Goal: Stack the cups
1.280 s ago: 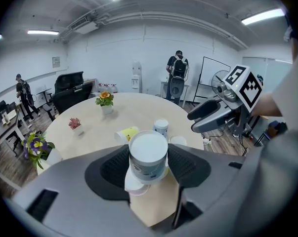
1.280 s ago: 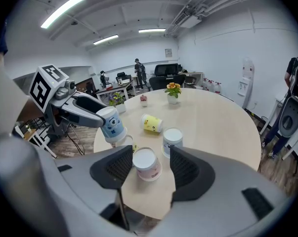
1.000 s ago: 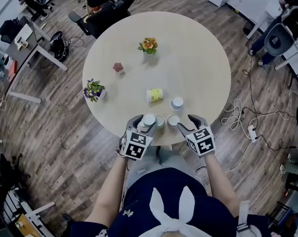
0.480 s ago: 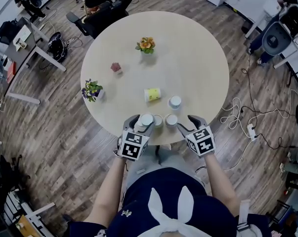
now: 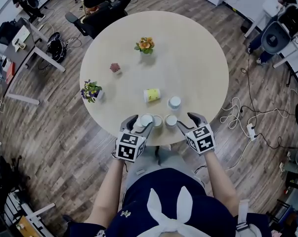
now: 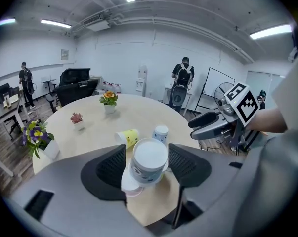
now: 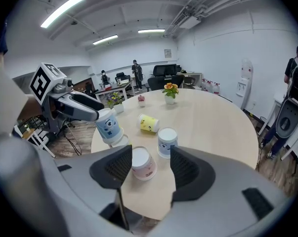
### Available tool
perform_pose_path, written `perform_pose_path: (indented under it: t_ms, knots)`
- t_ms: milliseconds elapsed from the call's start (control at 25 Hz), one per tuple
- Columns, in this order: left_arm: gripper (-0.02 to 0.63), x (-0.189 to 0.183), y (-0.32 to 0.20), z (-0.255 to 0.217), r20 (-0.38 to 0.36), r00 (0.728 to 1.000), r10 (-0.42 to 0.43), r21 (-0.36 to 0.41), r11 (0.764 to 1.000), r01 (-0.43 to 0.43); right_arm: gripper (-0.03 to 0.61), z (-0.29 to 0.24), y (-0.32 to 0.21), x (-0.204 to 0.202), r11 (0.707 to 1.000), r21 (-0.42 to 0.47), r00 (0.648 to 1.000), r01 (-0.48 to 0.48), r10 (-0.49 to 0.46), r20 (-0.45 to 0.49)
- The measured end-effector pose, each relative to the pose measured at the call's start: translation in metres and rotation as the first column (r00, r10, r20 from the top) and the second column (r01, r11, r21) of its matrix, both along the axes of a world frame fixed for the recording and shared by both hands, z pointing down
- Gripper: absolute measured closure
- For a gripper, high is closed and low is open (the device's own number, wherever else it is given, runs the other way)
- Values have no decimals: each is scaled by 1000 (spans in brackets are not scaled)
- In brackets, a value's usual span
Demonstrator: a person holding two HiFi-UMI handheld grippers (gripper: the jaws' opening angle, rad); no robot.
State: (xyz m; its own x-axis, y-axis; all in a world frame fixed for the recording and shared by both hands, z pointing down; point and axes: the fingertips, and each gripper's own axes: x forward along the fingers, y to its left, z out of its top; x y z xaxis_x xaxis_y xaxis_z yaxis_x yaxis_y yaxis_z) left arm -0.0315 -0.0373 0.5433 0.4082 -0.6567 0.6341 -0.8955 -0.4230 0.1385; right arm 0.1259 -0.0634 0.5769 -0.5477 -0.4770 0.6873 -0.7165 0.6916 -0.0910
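Head view: round table (image 5: 188, 58), person at its near edge, one gripper per hand. Five cups sit at the near side. Left gripper (image 5: 141, 123) has a blue cup (image 5: 147, 119) between its fingers. A pale cup (image 5: 158, 121) is just beside that one, and a pink cup (image 5: 171, 120) stands next along the edge. Right gripper (image 5: 187, 122) is just right of the pink cup, jaws spread. A second blue cup (image 5: 174, 102) stands further in, upside down. A yellow cup (image 5: 152, 95) lies on its side to the left of it. Three small plants are well apart from the cups: orange flowers (image 5: 146, 45), pink plant (image 5: 115, 67), purple flowers (image 5: 91, 90). Left gripper view: the blue cup (image 6: 149, 159) is bottom-up and tilted, with a pad against each side, so it is gripped. The pale cup (image 6: 130, 182) shows under its lower edge; I cannot tell whether they touch. Right gripper view: the jaws stand wide with nothing gripped. The pink cup (image 7: 141, 164) is framed between them, upside down on the table, with a gap to the right pad. At left, the blue cup (image 7: 109, 125) hangs tilted in the left gripper, clear of the tabletop.
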Motion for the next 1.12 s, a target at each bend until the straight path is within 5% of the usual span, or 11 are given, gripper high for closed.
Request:
perform_pose_path:
  t_ms: [360, 720, 1120]
  knots:
    - [350, -8, -2, -14, -64, 998, -13, 6, 1000, 13, 314, -10, -35, -9, 1000, 19, 1000, -10, 9, 19]
    - [350, 10, 10, 3, -19, 994, 108, -59, 992, -109, 308, 6, -49, -22, 1000, -19, 1000, -2, 1, -14]
    - [350, -6, -1, -15, -41, 993, 110, -35, 993, -111, 290, 30, -61, -23, 999, -45, 997, -10, 7, -76]
